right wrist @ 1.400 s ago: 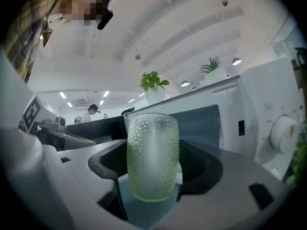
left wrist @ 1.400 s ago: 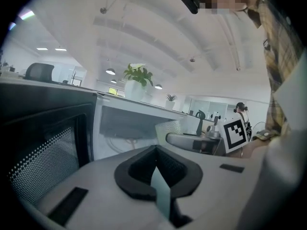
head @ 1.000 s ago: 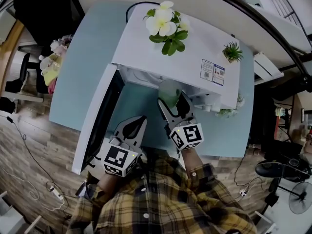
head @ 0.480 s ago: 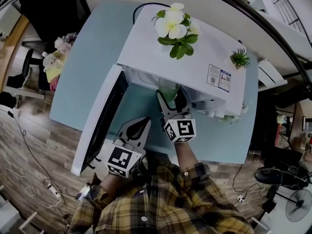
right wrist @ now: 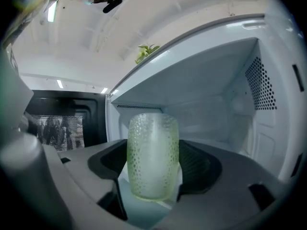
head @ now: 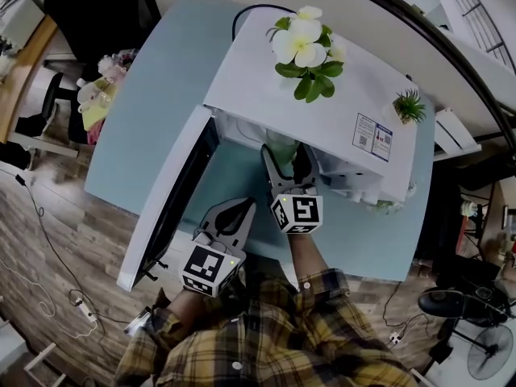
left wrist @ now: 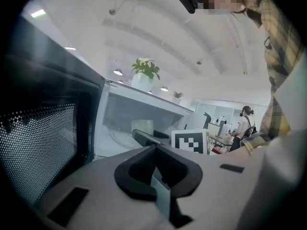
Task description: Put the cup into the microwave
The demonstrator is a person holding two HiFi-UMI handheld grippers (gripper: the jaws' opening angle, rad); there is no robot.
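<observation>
Your head camera looks steeply down onto the microwave [head: 339,111]. Both gripper cameras sit low, facing its open cavity: the right close at the mouth, the left farther back.

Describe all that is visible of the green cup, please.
The cup is a pale green, translucent tumbler with a dimpled surface and no visible handle; it looks like glass or plastic. It stands upright, clamped at both sides by the right gripper, at the mouth of the open microwave. Any contents cannot be seen.
</observation>
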